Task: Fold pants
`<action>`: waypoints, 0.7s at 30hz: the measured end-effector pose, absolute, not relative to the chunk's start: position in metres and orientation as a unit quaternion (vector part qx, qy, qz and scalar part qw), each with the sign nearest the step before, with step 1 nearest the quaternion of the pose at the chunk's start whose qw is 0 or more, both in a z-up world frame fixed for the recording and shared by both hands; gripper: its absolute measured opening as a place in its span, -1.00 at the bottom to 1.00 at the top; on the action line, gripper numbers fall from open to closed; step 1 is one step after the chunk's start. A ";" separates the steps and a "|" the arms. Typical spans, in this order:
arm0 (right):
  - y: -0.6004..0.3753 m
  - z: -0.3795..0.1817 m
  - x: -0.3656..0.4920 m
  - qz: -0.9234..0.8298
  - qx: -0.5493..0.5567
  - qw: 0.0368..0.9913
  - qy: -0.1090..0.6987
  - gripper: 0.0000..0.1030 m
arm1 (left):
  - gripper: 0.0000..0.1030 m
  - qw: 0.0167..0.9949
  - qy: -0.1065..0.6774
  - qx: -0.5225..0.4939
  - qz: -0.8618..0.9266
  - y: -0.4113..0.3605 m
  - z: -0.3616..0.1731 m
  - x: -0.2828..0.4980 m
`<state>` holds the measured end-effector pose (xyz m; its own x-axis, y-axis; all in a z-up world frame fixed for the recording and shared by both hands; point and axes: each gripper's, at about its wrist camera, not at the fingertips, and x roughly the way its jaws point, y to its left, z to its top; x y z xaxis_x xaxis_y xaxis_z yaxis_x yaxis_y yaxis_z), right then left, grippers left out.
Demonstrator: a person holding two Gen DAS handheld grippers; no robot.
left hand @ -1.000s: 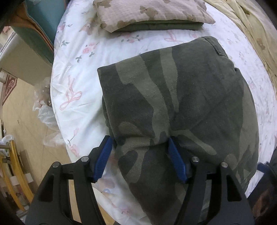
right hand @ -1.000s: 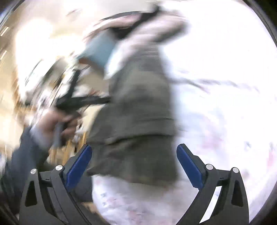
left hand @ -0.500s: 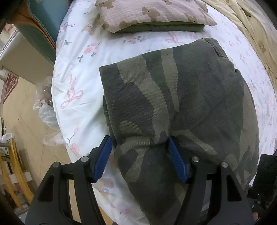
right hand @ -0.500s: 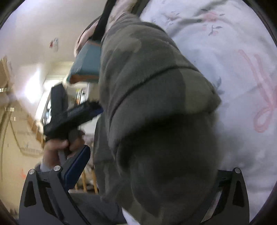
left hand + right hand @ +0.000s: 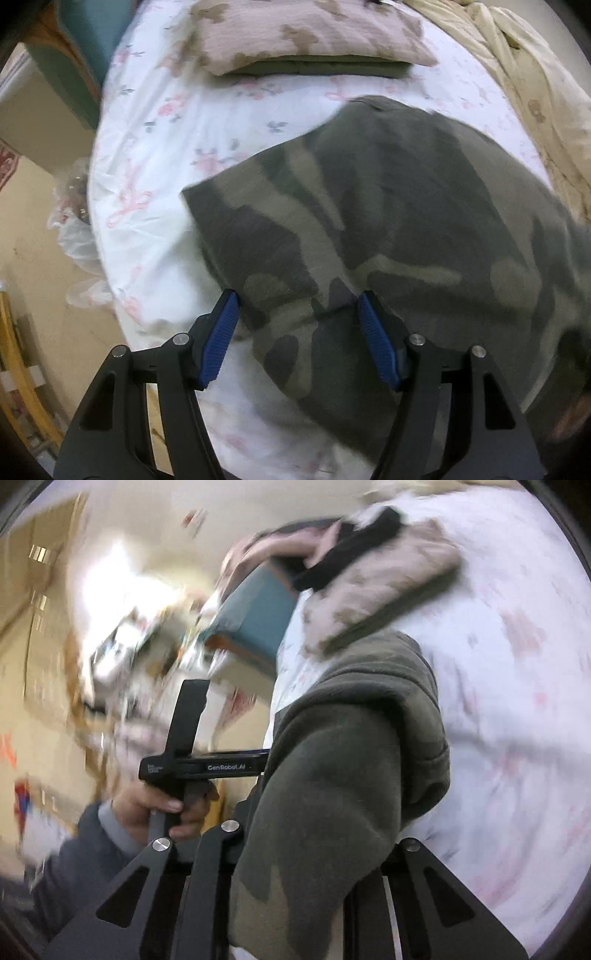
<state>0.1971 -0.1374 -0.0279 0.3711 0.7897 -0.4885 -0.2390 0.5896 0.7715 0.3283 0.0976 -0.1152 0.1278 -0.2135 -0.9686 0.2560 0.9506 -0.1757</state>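
Left gripper [image 5: 299,325]: black frame, ribbed blue pads, silver screws.
Sleeve [image 5: 74,853]: grey-blue, paler cuff.
Marking: "GenRobot.AI".

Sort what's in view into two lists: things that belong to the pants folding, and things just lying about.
Belongs to the job:
- camouflage pants
- left gripper, pads pressing on a fold of the pants
- right gripper, jaws just closed on the pants
- bed sheet they lie on

Just lying about:
- bear-print pillow
- cream blanket
- plastic bag

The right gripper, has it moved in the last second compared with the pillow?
Yes. The right gripper has swung up and left, so the pillow sits further right now. Its jaws have just been closing and now pinch the pants.
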 end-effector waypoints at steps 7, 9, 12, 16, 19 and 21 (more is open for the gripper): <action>-0.233 -0.035 0.272 0.354 0.202 0.747 0.526 -0.67 | 0.24 0.710 0.658 0.039 -0.249 0.038 -0.121 0.316; -0.252 -0.049 0.287 0.340 0.198 0.741 0.544 -0.66 | 0.24 0.696 0.667 0.033 -0.262 0.028 -0.124 0.318; -0.280 -0.074 0.301 0.312 0.211 0.734 0.565 -0.58 | 0.24 0.687 0.672 0.039 -0.272 0.016 -0.127 0.320; -0.309 -0.100 0.290 0.280 0.256 0.715 0.587 -0.19 | 0.22 0.675 0.682 0.052 -0.276 0.011 -0.124 0.321; -0.341 -0.096 0.273 0.241 0.285 0.728 0.575 0.23 | 0.22 0.671 0.679 0.033 -0.295 0.017 -0.108 0.327; -0.365 -0.092 0.261 0.199 0.323 0.737 0.559 0.65 | 0.22 0.687 0.661 0.015 -0.301 0.029 -0.090 0.336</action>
<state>0.2612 -0.3652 -0.0920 0.2950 0.6546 -0.6961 0.0676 0.7124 0.6986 0.3361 0.0290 -0.0901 -0.0546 -0.3927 -0.9180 0.4336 0.8189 -0.3761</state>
